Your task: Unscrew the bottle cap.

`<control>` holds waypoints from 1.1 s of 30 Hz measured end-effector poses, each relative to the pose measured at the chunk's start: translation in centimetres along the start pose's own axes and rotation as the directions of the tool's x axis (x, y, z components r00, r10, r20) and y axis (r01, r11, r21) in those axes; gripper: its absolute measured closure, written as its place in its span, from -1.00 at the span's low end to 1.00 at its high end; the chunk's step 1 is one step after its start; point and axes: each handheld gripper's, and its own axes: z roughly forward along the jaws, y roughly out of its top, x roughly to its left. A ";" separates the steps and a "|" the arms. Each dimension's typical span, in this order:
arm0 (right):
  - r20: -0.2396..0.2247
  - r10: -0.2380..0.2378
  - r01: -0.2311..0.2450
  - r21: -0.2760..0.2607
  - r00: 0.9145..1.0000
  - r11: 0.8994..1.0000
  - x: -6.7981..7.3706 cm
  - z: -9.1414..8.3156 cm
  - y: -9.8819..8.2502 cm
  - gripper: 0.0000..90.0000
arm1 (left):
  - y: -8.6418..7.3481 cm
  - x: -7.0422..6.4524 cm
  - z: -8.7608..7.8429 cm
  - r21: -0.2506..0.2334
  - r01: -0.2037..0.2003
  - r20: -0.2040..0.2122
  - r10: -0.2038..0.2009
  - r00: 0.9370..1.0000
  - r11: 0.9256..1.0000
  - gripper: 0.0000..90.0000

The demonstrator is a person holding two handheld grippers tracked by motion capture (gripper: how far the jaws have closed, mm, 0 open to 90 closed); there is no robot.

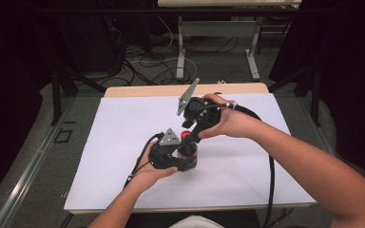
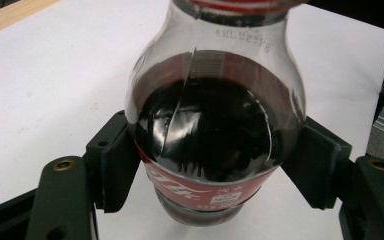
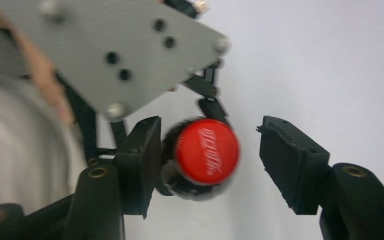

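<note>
Left gripper (image 2: 215,170) clamped on cola bottle (image 2: 215,135), frame centre; right gripper (image 3: 210,160) open around red cap (image 3: 207,151).

A lab or test room set up for recording, not a home. The surface (image 1: 123,123) is a plain wooden top covered by a bare white sheet (image 1: 247,166), ringed by black curtains (image 1: 9,71) that shut out the surroundings. Behind it, loose cables (image 1: 147,61) sprawl over a grey floor (image 1: 214,66) between the metal legs of another table (image 1: 218,33) — the clutter of equipment, not furniture. A dark frame of struts (image 1: 62,85) stands at the sides, and a metal rail (image 1: 24,175) runs along the floor at left. Each hand-held gripper (image 1: 192,111) trails a thick black cable (image 1: 271,175) — instrumented gear.
</note>
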 end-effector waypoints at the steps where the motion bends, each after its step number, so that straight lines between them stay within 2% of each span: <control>1: 0.013 0.023 -0.023 0.000 1.000 1.000 0.3 0.0 0.0 -0.08 | 0.0 0.0 0.0 0.000 0.002 -0.003 -0.002 1.000 1.000 -0.33; 4: 0.082 0.072 -0.074 0.023 0.994 0.997 1.1 0.1 0.1 0.02 | 0.0 0.2 -0.1 0.014 0.012 0.008 -0.013 1.000 1.000 -0.33; 6: 0.101 0.120 -0.123 0.019 0.988 0.992 1.5 0.1 0.3 0.08 | 0.0 0.2 -0.1 0.003 0.016 -0.009 -0.016 1.000 1.000 -0.33; 7: 0.105 0.160 -0.162 0.015 0.982 0.987 1.7 0.2 0.3 0.12 | 0.0 0.2 -0.1 0.000 0.021 -0.012 -0.021 1.000 1.000 -0.33; 9: 0.134 0.188 -0.191 0.009 0.973 0.982 1.9 0.2 0.5 0.14 | -0.1 0.1 -0.1 0.005 0.033 -0.008 -0.033 0.999 0.999 -0.33; 10: 0.149 0.211 -0.215 0.011 0.966 0.977 2.0 0.2 0.5 0.16 | -0.1 0.1 -0.1 0.002 0.037 -0.009 -0.037 0.999 0.999 -0.33; 13: 0.154 0.224 -0.229 0.016 0.962 0.973 2.1 0.4 0.6 0.20 | -0.1 0.1 -0.1 0.005 0.036 -0.010 -0.036 0.999 0.999 -0.33; 15: 0.144 0.225 -0.229 0.011 0.963 0.973 2.1 0.7 0.7 0.24 | -0.1 0.2 -0.1 -0.001 0.029 -0.011 -0.029 1.000 1.000 -0.33; 17: 0.145 0.219 -0.223 0.011 0.965 0.975 2.2 0.8 0.7 0.24 | 0.0 0.2 -0.1 0.007 0.017 -0.006 -0.017 1.000 1.000 -0.33; 21: 0.140 0.151 -0.153 0.002 0.979 0.988 2.0 1.0 0.8 0.33 | 0.0 0.1 0.0 -0.001 0.024 -0.004 -0.024 1.000 1.000 -0.33; 25: 0.084 0.062 -0.064 0.022 0.995 0.998 1.3 0.9 0.7 0.34 | -0.1 0.0 0.0 0.004 0.026 0.002 -0.026 1.000 1.000 -0.33; 27: 0.050 0.039 -0.040 0.019 0.998 0.999 0.9 0.8 0.6 0.35 | 0.0 0.1 0.0 0.002 0.013 -0.002 -0.013 1.000 1.000 -0.33; 28: 0.032 0.033 -0.033 0.018 0.999 0.999 0.8 0.8 0.6 0.35 | 0.0 0.1 -0.1 0.018 0.009 0.008 -0.009 1.000 1.000 -0.33; 33: -0.029 -0.029 0.029 0.012 0.999 1.000 0.1 0.5 0.3 0.36 | 0.0 0.0 0.0 -0.004 0.004 0.003 -0.004 1.000 1.000 -0.33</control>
